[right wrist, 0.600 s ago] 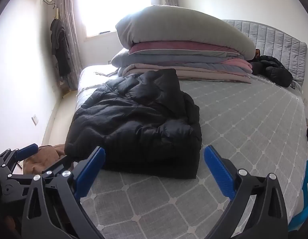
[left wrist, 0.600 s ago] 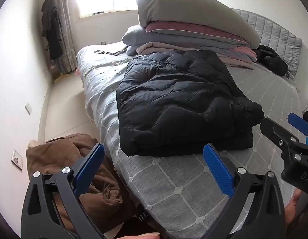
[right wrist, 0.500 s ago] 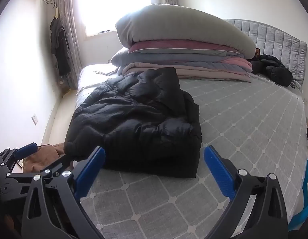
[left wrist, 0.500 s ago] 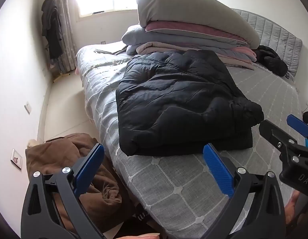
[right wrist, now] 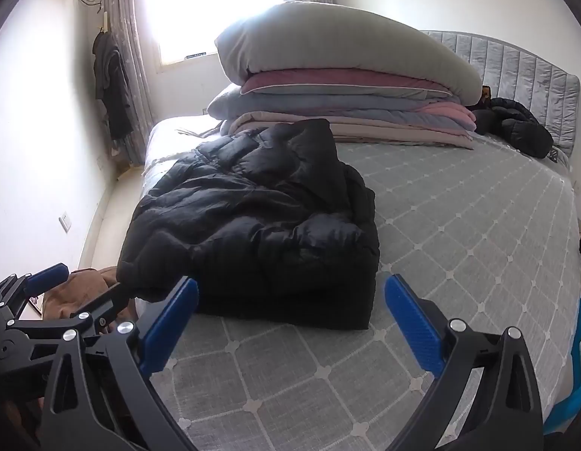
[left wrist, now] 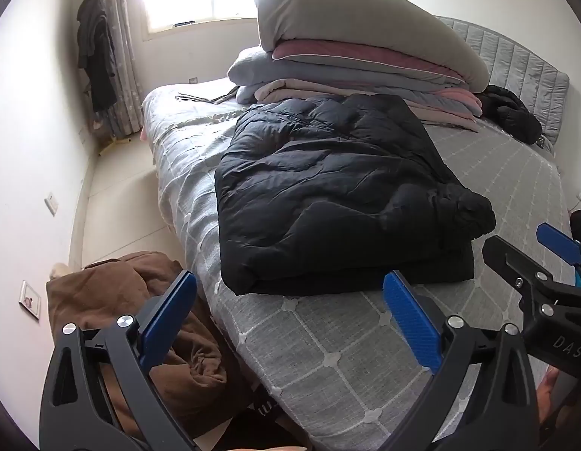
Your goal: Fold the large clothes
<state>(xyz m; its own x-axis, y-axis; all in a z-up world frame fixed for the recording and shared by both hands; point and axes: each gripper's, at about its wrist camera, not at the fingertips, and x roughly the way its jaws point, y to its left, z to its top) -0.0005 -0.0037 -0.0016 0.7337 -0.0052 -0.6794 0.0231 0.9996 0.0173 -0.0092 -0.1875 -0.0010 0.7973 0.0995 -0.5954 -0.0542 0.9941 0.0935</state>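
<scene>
Folded black puffer jacket (left wrist: pixel 339 203) lying on the grey quilted bed (left wrist: pixel 328 357), near its left edge, just in front of a stack of folded duvets (left wrist: pixel 365 56). Left tongs (left wrist: pixel 290 323) spread wide apart, holding nothing, short of the jacket's near hem. Right tongs (right wrist: pixel 290 319) likewise gaping, empty, over bare quilt close to the jacket. Seen fully only from the left wrist: brown garment (left wrist: pixel 140 319) heaped on the floor beside the bed, white letters "DAS" on the right tool's body. Seen only from the right wrist: bright blue plastic piece (right wrist: pixel 576 368) at the right edge. Second dark jacket (right wrist: pixel 516 127) bunched against the headboard (right wrist: pixel 523 71)
</scene>
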